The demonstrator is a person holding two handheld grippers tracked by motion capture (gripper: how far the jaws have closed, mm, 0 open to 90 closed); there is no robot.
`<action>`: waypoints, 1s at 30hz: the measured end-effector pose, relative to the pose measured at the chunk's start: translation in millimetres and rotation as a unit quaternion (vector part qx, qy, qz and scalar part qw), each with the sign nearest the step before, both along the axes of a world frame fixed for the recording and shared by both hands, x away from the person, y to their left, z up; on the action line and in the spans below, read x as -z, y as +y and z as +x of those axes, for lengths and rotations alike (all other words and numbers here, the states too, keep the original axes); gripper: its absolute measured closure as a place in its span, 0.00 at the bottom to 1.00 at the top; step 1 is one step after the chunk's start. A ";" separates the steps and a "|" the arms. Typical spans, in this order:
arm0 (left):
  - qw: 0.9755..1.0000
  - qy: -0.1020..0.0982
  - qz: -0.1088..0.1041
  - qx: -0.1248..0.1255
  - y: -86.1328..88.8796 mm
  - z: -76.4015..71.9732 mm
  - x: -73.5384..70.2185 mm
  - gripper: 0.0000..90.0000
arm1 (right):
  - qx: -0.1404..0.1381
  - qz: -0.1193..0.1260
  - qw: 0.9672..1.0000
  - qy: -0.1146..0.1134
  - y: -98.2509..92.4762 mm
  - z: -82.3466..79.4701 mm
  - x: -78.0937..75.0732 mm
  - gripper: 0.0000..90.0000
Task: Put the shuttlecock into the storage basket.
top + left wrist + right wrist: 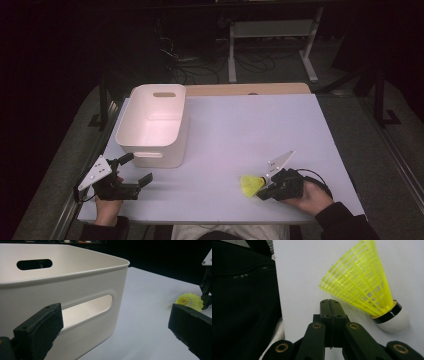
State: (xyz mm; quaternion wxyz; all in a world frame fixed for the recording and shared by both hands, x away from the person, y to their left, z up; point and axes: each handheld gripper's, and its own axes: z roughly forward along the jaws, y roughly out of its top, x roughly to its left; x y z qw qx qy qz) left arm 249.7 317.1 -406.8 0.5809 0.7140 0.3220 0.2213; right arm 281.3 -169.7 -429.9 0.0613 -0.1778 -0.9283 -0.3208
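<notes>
Our jaws stand wide on the left gripper (136,172), empty beside the white bin (131,138); on the right gripper (329,305) they are pressed together on nothing. To pick up the yellow shuttlecock (362,280) well, we judge we should spread the right jaws and close across its cork end. It lies on the table (240,125) just beside those shut tips, not between them.

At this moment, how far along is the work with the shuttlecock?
Nothing looks done: the yellow shuttlecock lies on the table, ungrasped. In hand: the right hand-held gripper sits shut beside it. The white bin holds nothing; the left hand-held gripper waits open near it.
</notes>
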 end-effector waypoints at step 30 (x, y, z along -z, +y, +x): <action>1.000 -0.001 0.000 0.001 0.0 0.1 -0.1 0.00 | 0.020 -0.014 1.000 -0.014 6.8 13.5 1.2 0.98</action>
